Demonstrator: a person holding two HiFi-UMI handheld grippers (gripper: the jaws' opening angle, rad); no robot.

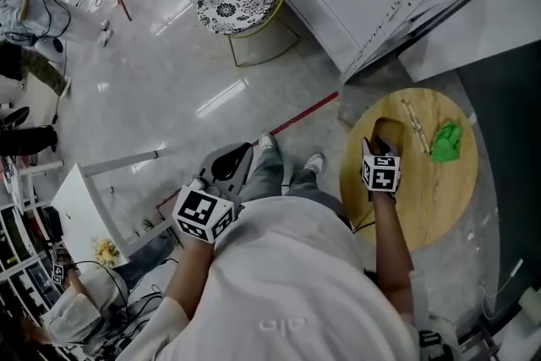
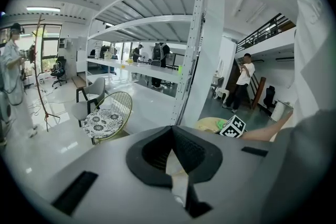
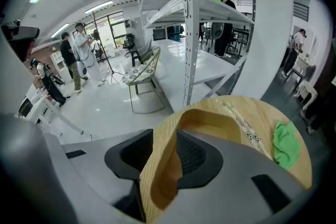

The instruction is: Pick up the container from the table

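While the left claw [image 1: 228,165] hung with the round wooden tabletop [image 1: 423,199] well off to its right, its 2 jaws were pressed together at the tips. A wire chair [image 2: 107,119] with a patterned cushion stood well ahead of it, to its left. Farther right, the right claw [image 3: 163,152] pointed steeply down at the tabletop with its jaws spread wide. 1 wall of the wooden container [image 3: 210,113] stood between those jaws: 1 pad sat inside the hollow and the other outside, with a dark gap showing between that outer pad and the wall. The container rested on the tabletop directly under this claw. A pale slim strip [image 3: 244,126] lay just to the claw's right. A crumpled green cloth [image 3: 286,145] lay farther right again, apart from the container.
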